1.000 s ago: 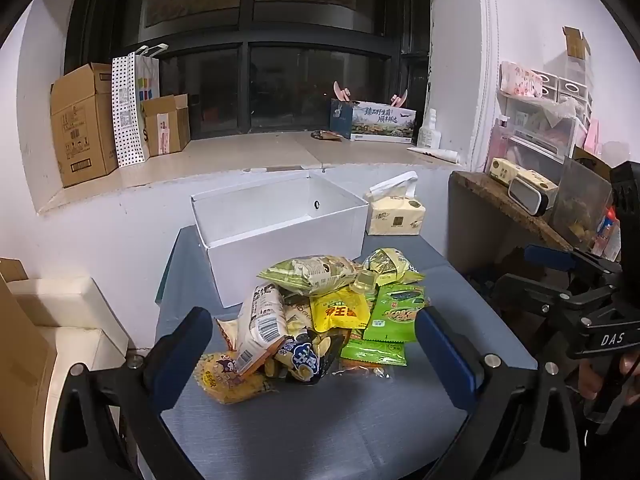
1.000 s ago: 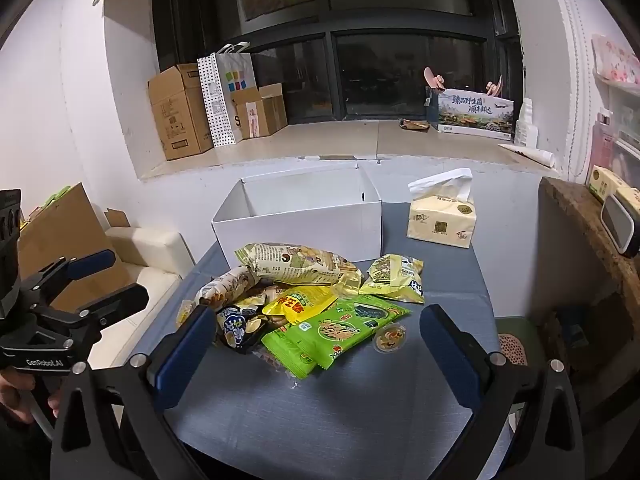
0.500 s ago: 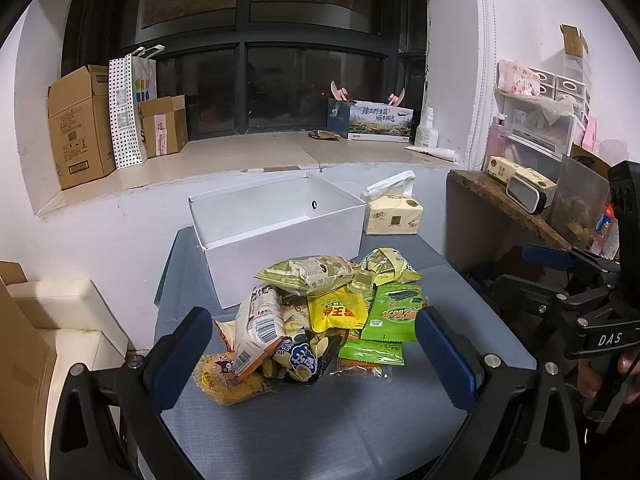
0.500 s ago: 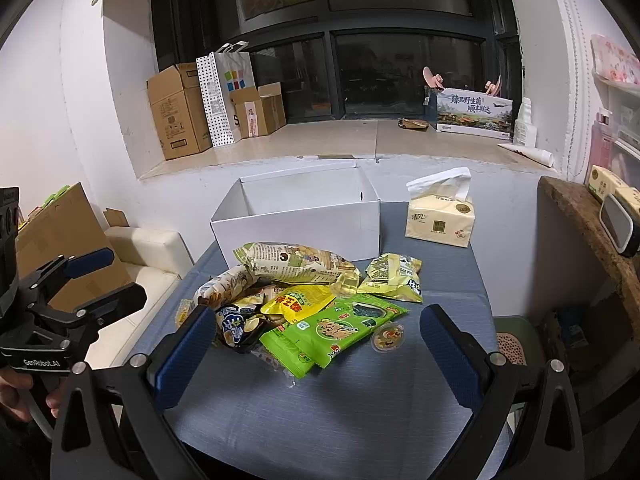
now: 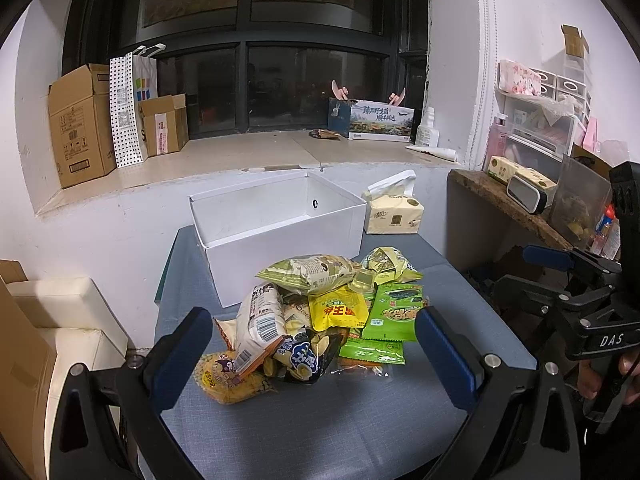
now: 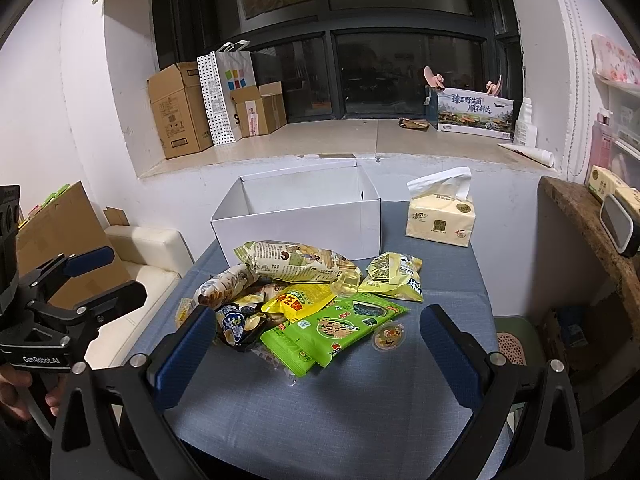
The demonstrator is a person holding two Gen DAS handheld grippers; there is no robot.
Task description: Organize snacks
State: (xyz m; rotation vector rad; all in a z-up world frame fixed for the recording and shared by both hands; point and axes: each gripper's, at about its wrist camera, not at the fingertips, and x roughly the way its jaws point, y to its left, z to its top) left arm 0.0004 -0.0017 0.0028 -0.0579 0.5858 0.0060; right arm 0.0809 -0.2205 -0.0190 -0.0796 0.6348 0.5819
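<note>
The snacks [image 5: 320, 316] lie heaped in the middle of the table [image 6: 360, 420], bags overlapping, right in front of the white box [image 5: 280, 236], which stands open and looks empty. It sits just behind the heap, so I take it as the place the bags are meant to go, a short lift away. The left gripper [image 5: 316, 356] hangs low at the near edge of the heap, jaws spread wide with nothing between them. The right gripper [image 6: 320, 356] does the same from the other side, jaws also apart and bare. Neither touches a bag, so sorting hasn't begun. The tissue pack [image 6: 440, 216] sits beside the box, clear of the heap.
</note>
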